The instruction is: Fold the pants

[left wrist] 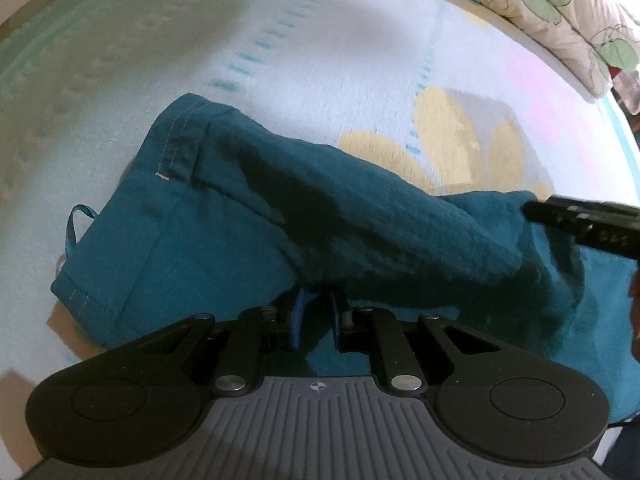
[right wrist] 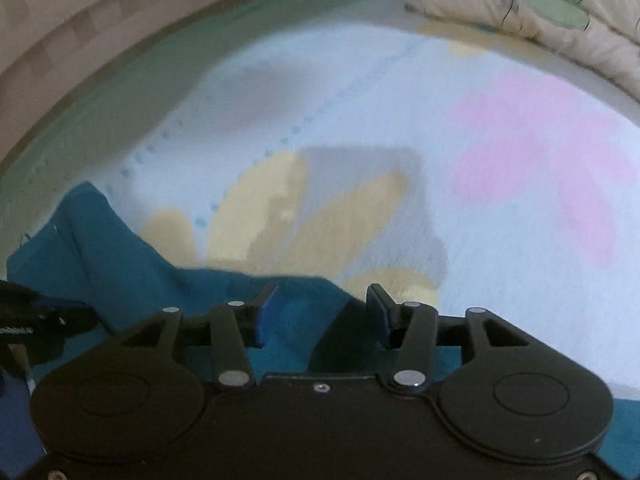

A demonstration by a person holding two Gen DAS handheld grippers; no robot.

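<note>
The left gripper (left wrist: 316,312) pinches a fold of the teal pants (left wrist: 240,216) at their near edge, the right gripper (right wrist: 322,312) hangs spread and empty above them, on the bed cover (right wrist: 360,120), so a fold seems just laid; next, probably, a fresh grip.
</note>
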